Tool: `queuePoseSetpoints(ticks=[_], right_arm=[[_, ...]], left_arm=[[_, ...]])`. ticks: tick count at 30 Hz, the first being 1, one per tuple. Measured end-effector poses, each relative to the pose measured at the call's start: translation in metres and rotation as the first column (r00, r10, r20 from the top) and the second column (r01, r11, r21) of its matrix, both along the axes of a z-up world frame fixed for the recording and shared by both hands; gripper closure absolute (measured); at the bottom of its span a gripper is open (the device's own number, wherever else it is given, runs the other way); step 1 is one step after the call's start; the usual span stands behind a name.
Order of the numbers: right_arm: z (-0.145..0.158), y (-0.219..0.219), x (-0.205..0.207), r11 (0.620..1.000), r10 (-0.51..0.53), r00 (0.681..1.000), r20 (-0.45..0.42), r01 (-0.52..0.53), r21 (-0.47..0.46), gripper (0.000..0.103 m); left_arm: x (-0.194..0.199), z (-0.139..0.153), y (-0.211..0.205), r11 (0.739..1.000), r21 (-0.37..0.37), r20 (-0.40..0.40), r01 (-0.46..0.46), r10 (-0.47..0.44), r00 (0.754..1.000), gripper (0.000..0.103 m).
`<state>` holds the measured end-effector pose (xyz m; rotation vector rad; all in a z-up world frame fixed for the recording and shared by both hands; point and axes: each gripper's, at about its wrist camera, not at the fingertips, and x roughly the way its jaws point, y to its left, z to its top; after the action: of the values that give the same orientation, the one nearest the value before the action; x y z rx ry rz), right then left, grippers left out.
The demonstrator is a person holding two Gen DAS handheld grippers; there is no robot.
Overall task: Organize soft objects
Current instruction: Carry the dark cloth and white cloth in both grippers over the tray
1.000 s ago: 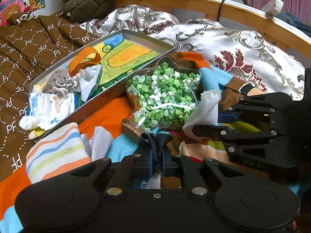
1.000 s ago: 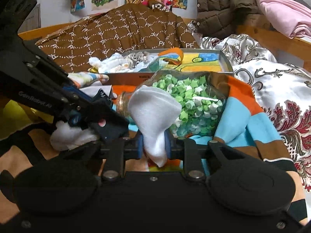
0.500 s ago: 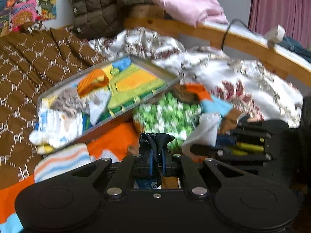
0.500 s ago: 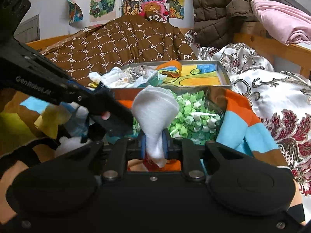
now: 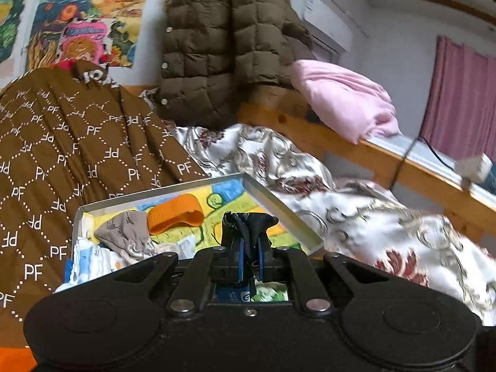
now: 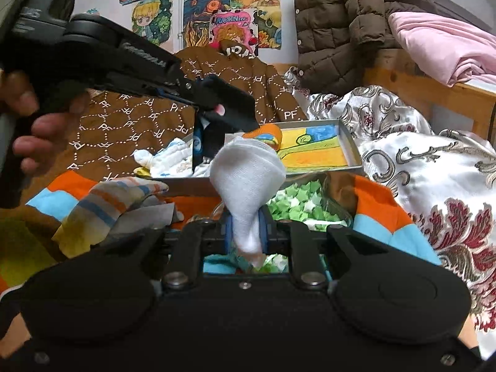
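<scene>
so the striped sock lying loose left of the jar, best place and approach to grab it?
Likely the raised, bunched fold of the striped sock, near its orange and blue bands. It lies crumpled on the orange blanket with that ridge standing proud, so a pinch from above should catch fabric without snagging the blanket. Both tongs are busy now: the right tongs hold the white sock, the left tongs a dark sock.
</scene>
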<state>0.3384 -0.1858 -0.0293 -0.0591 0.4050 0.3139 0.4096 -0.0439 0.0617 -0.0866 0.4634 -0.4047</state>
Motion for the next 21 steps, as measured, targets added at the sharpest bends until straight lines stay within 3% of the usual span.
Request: queuePoseSetpoints(ticks=[5,11,21], right_arm=[[0.022,0.005,0.016,0.999,-0.022,0.999,0.043,0.024,-0.043,0.092],[0.053,0.005,0.073,0.995,-0.053,0.998,0.019,0.054,-0.088,0.092],[0.047,-0.011,0.186,0.990,-0.107,0.976,-0.188,0.086,-0.115,0.093]], left_arm=[[0.023,-0.013,0.006,0.999,-0.037,-0.011,-0.014,0.013,1.000,0.094],[0.054,-0.033,-0.003,0.996,-0.081,-0.047,-0.023,0.019,0.999,0.094],[0.097,-0.058,-0.021,0.991,-0.107,-0.130,-0.074,0.060,0.990,0.094]])
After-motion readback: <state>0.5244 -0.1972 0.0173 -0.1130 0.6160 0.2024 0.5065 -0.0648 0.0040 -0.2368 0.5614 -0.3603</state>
